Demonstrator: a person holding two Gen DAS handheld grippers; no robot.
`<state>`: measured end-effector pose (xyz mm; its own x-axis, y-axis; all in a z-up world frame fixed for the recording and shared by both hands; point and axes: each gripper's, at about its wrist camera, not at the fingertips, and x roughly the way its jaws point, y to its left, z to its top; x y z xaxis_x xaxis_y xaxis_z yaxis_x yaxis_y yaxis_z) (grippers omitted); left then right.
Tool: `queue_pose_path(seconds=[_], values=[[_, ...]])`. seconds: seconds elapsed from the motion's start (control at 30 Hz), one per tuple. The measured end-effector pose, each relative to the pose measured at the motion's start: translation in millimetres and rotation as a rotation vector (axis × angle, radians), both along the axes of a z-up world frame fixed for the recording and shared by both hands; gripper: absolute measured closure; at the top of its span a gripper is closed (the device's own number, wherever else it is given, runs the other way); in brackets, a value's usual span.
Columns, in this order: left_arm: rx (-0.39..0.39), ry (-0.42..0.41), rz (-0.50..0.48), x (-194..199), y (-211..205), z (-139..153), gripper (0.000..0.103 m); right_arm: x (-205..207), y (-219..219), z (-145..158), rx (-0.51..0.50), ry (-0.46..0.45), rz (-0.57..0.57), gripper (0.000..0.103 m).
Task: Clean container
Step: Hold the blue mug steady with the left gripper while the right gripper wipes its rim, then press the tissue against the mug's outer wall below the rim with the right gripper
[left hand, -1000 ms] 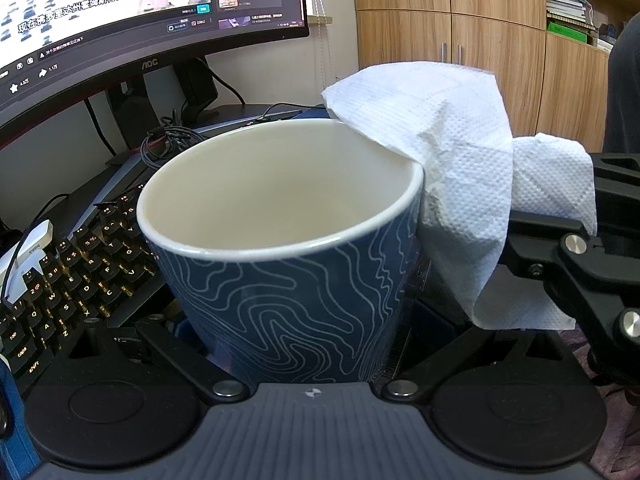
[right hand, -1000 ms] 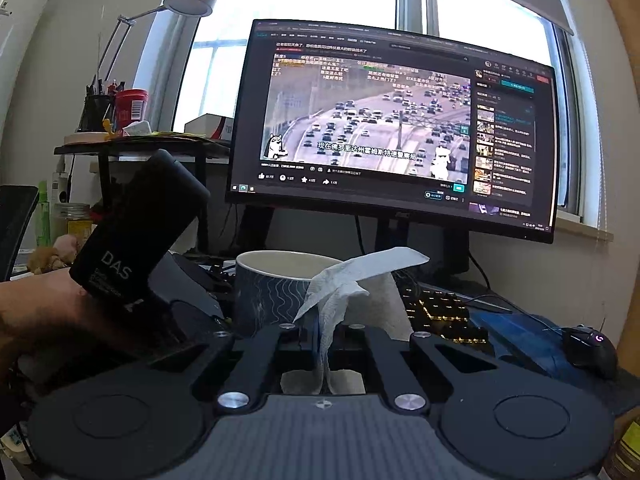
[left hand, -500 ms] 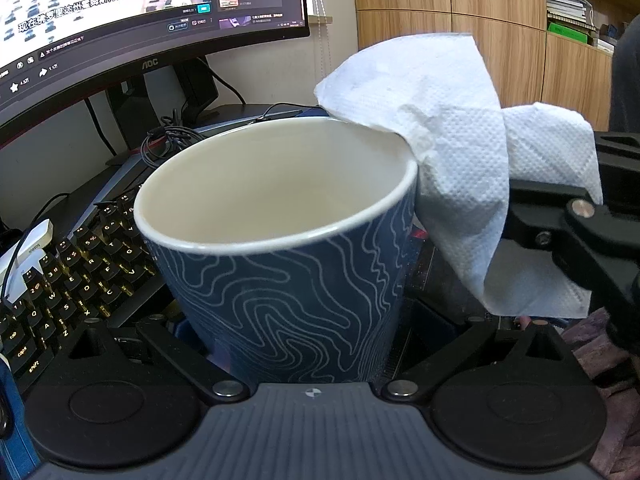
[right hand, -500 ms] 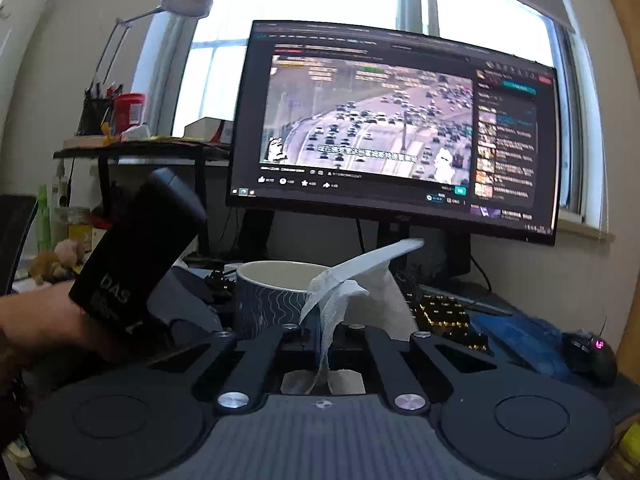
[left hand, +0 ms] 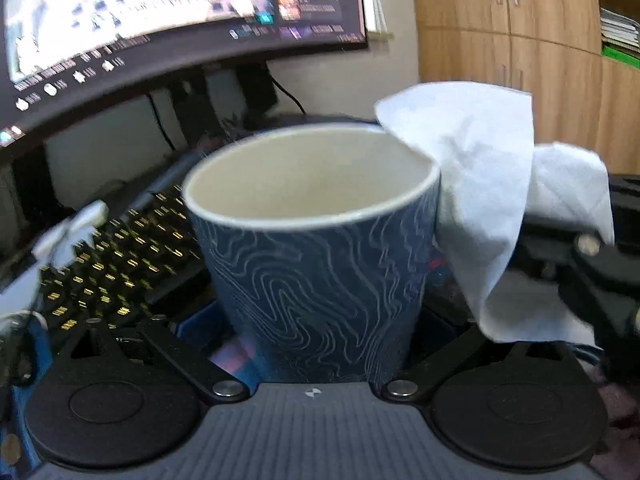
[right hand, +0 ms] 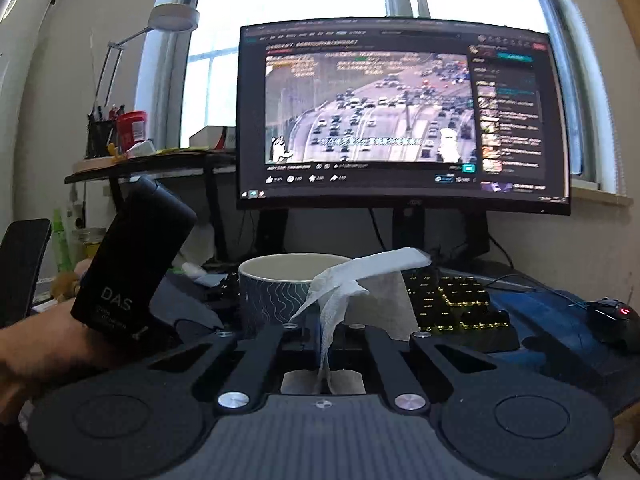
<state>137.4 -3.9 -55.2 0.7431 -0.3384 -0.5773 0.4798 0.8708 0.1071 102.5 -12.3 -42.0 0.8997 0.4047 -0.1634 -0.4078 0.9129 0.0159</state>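
A blue cup with a pale wavy line pattern and a cream inside [left hand: 320, 264] stands upright between the fingers of my left gripper [left hand: 316, 344], which is shut on it. It also shows in the right wrist view [right hand: 280, 292]. My right gripper [right hand: 326, 332] is shut on a white paper towel [right hand: 340, 292]. In the left wrist view the towel [left hand: 480, 200] lies against the cup's right rim and outer wall, with the right gripper's black fingers [left hand: 580, 256] behind it.
A monitor [right hand: 400, 116] stands behind the cup. A backlit keyboard [right hand: 456, 304] and a black mouse [right hand: 616, 320] lie on the desk at the right. Wooden cupboards [left hand: 520, 40] rise at the back right. A shelf with a lamp [right hand: 132, 160] stands at the left.
The left gripper and the cup have shifted, and the cup sits more to the right and lower in the left wrist view. The towel stays against the cup's right rim.
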Motion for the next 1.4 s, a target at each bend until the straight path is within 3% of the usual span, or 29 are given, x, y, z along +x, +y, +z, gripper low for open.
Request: queue_pose_path(seconds=[0.4, 0.63, 1.1, 1.23, 1.3, 1.4], values=[[-0.009, 0.022, -0.006, 4, 1, 1, 0.000, 18, 41, 4, -0.025, -0.034, 0.000, 0.099], [-0.087, 0.057, -0.009, 10, 11, 1, 0.000, 23, 48, 4, -0.008, -0.039, -0.013, 0.099], [-0.003, 0.012, 0.023, 1, 1, -1, 0.000, 17, 30, 4, 0.028, -0.029, -0.024, 0.099], [-0.067, 0.037, 0.024, 3, 9, 1, 0.000, 6, 32, 1, 0.014, -0.036, -0.024, 0.099], [-0.130, 0.054, 0.005, 2, 15, 1, 0.011, 5, 32, 0, 0.011, -0.038, -0.024, 0.099], [-0.167, 0.053, 0.007, 0, 19, 1, 0.013, 1, 31, -1, 0.016, -0.036, -0.019, 0.099]])
